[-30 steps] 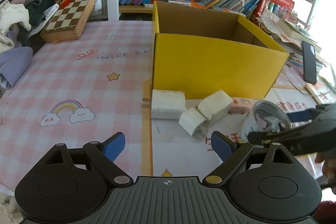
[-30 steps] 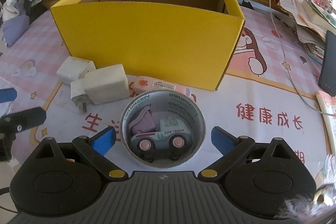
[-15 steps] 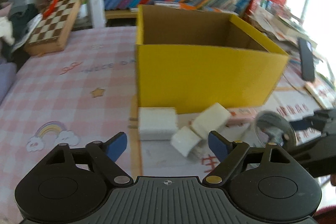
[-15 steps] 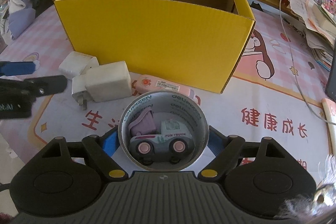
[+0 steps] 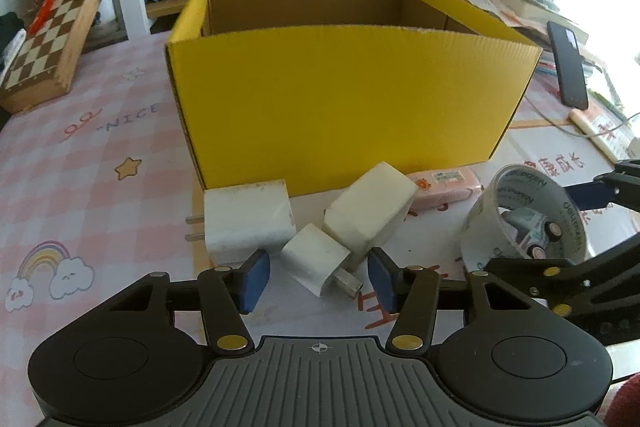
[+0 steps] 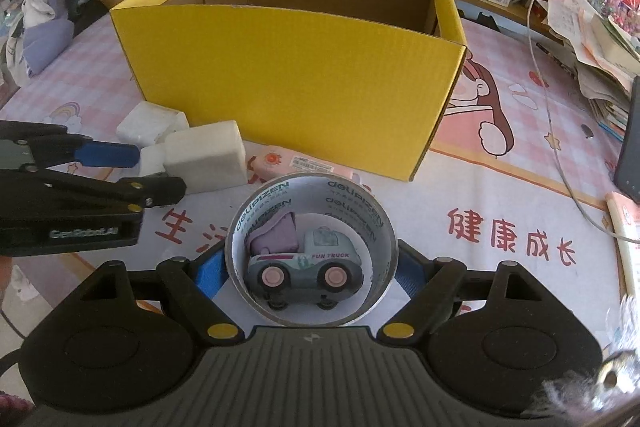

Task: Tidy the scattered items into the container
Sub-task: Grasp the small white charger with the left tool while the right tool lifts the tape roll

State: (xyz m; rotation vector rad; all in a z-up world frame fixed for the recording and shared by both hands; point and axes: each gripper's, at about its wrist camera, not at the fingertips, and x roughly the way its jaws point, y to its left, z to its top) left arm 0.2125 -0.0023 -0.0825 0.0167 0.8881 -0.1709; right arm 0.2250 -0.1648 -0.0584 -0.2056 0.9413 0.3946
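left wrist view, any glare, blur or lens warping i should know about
Left wrist view: window at the right edge is blown out, the yellow box bows from fisheye, foreground chargers stay sharp. Right wrist view: evenly lit, the tape roll and toy truck crisp, corners dark.

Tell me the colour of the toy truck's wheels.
Pink wheels on the small grey toy truck, clearest in the right wrist view.

Three white chargers [image 5: 312, 231], tape roll [image 6: 311, 251] before open yellow box [image 5: 340, 107].
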